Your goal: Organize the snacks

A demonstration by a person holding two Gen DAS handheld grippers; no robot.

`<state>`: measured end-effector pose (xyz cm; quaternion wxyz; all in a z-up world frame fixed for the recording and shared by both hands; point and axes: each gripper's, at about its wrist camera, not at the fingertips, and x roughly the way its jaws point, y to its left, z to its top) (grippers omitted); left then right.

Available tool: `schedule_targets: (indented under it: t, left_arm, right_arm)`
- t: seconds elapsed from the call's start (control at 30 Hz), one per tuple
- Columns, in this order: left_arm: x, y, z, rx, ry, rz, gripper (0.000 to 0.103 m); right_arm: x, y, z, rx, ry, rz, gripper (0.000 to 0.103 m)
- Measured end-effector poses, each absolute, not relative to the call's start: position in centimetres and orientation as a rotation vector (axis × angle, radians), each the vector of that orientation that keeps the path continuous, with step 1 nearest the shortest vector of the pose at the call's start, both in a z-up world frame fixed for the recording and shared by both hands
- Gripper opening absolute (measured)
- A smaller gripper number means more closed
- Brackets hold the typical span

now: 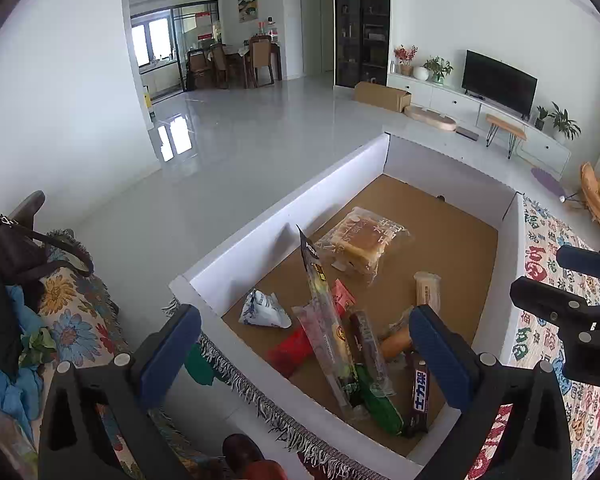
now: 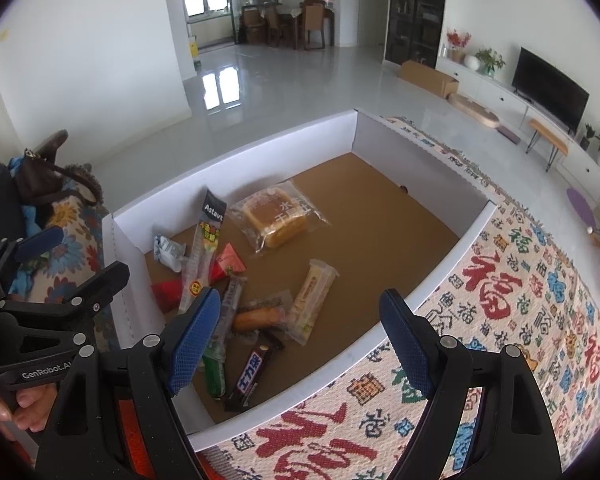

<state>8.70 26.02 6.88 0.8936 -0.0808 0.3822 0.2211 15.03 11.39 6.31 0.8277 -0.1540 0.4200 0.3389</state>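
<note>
A white box (image 1: 284,208) (image 2: 236,152) with a brown floor holds several snacks. A wrapped cake (image 1: 360,244) (image 2: 274,216) lies alone near its middle. The rest pile at the near end: a long clear stick pack (image 1: 326,320) (image 2: 204,252), a white pouch (image 1: 262,310) (image 2: 168,250), a red pack (image 1: 296,346) (image 2: 168,294), a dark Snickers bar (image 1: 418,396) (image 2: 252,376), a green pack (image 1: 380,400) (image 2: 214,376), a cream wafer pack (image 1: 428,286) (image 2: 312,300). My left gripper (image 1: 306,356) is open and empty above the pile. My right gripper (image 2: 300,344) is open and empty over the near wall.
The box sits on a patterned cloth (image 2: 520,300) with red characters and a fringe (image 1: 260,404). A floral sofa arm with a dark bag (image 1: 32,256) lies left. The right gripper (image 1: 572,308) shows in the left wrist view; the left gripper (image 2: 60,288) shows in the right wrist view.
</note>
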Motion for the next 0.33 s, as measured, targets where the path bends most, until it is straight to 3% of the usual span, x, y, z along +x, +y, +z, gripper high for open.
schedule_targets:
  t: [0.33]
  left_arm:
    - [8.44,26.12,6.96,-0.180,0.786,0.466,0.103]
  right_arm:
    - [14.97,11.50,6.30,-0.326,0.892,0.719,0.085]
